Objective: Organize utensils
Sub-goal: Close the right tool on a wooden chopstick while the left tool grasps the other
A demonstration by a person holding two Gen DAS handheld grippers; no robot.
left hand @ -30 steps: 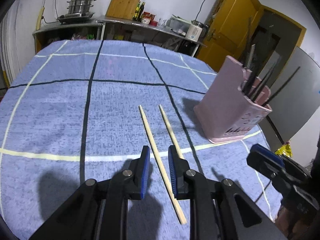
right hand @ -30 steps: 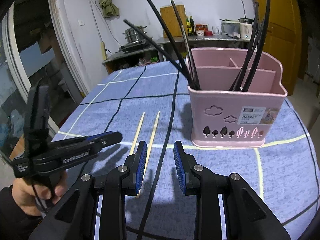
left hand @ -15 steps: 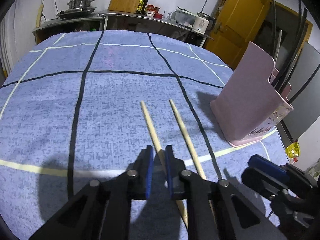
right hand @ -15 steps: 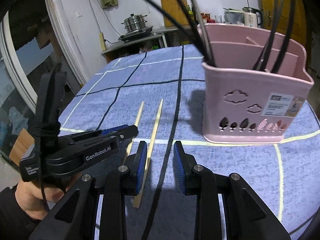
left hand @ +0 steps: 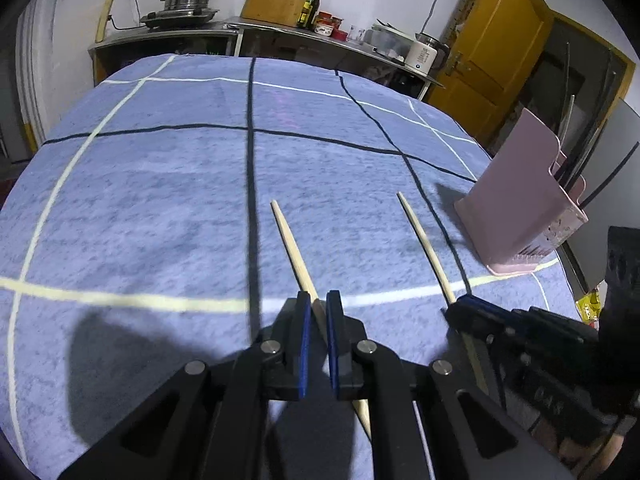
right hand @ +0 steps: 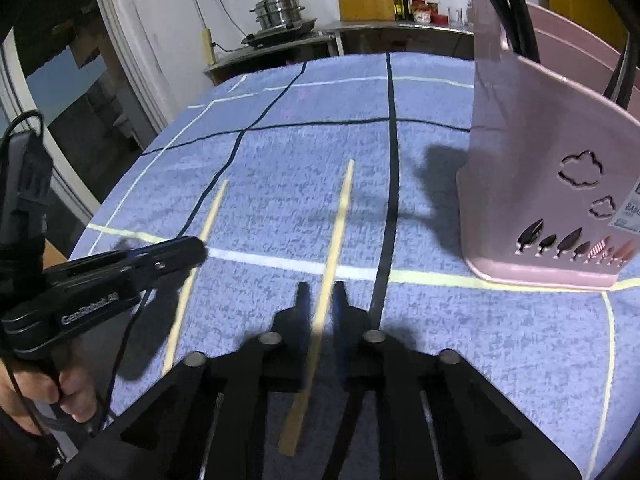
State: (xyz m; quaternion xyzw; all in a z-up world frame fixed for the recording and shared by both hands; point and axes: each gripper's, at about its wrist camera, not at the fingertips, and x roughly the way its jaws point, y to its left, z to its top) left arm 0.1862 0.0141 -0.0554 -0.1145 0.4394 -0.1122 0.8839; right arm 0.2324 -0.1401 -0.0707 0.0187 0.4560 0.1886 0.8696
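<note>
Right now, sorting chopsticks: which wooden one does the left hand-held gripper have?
The chopstick farther from the pink basket, between the left hand-held gripper pads.

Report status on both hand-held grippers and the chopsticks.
Left hand-held gripper shut on left chopstick. Right hand-held gripper shut on right chopstick. Pink basket beside, path unobstructed.
</note>
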